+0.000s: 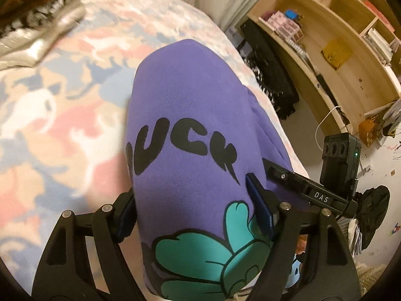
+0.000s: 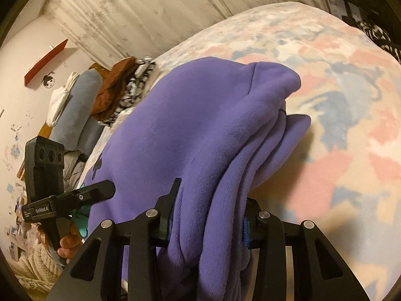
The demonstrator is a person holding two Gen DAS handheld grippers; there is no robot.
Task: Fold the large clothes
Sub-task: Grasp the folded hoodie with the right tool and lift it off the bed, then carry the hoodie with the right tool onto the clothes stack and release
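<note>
I read the left gripper point(image 1: 193, 208) as clamped across a wide, folded bundle of the purple fleece sweatshirt with black lettering and a teal cartoon print point(image 1: 185, 130); both blue pads press into the cloth at lower centre of the left wrist view. The right gripper point(image 2: 208, 215) is clamped on a thick stack of the same garment's layers point(image 2: 200, 130), jaws narrow, at lower centre of the right wrist view. The sweatshirt hangs between the two grippers, raised off the bed, its far end drooping toward frame centre.

Progress, as I judge it: several folds are in, since stacked edges show at right of the right wrist view. What remains is to lay the bundle down flat, square its edges, and release.

The surface below is a fluffy pink, blue and cream patterned blanket point(image 1: 62, 105), soft and uneven. Crumpled brown and black-and-white clothing point(image 2: 117, 87) lies at its far edge. A pale wooden shelf unit holding boxes and books point(image 1: 333, 37) fills the upper right of the left wrist view
</note>
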